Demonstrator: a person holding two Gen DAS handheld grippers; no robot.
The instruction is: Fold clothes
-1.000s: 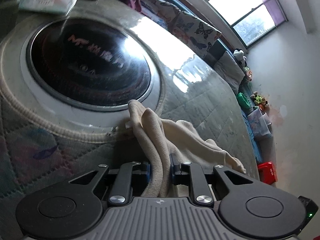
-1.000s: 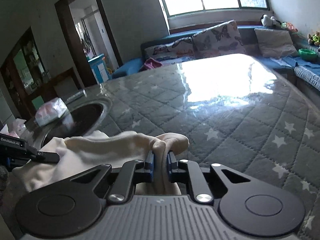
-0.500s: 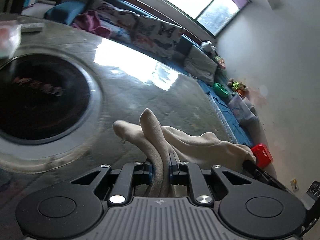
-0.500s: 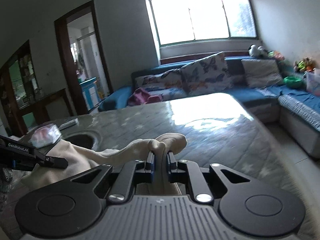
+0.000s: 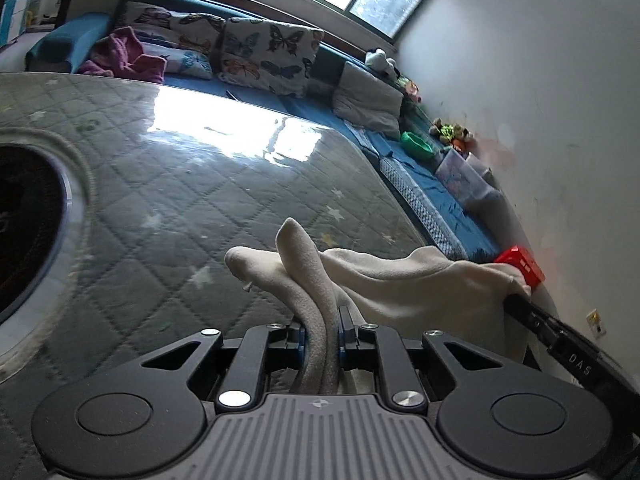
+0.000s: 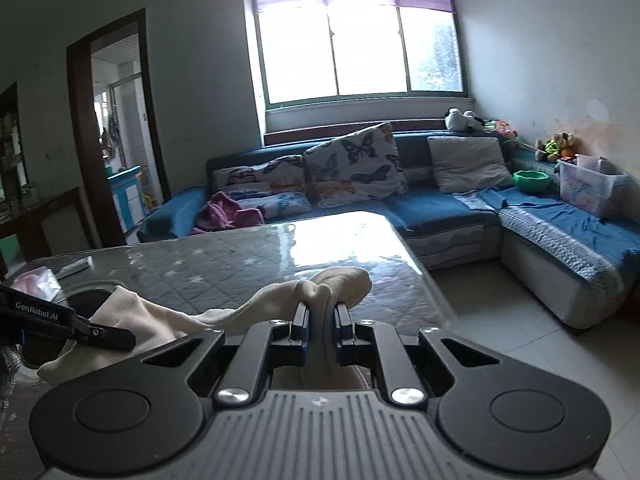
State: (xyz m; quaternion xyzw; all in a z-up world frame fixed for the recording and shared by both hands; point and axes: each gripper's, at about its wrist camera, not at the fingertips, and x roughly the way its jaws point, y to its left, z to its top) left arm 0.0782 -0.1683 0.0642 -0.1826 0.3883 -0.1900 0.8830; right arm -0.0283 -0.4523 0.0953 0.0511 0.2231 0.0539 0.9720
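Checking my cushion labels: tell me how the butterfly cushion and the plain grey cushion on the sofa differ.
The butterfly cushion carries a colourful butterfly print on white; the grey cushion is plain, with no pattern. The butterfly cushion stands by the sofa's middle, the grey cushion nearer the corner under the stuffed toys. Both lean upright against the blue sofa backrest.

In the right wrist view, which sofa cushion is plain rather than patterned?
The grey cushion, leaning against the sofa backrest right of the butterfly cushions. Those carry butterfly prints; it has none.

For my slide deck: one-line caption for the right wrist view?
Right gripper pinches a cream garment above the quilted table, left gripper holding its other end.
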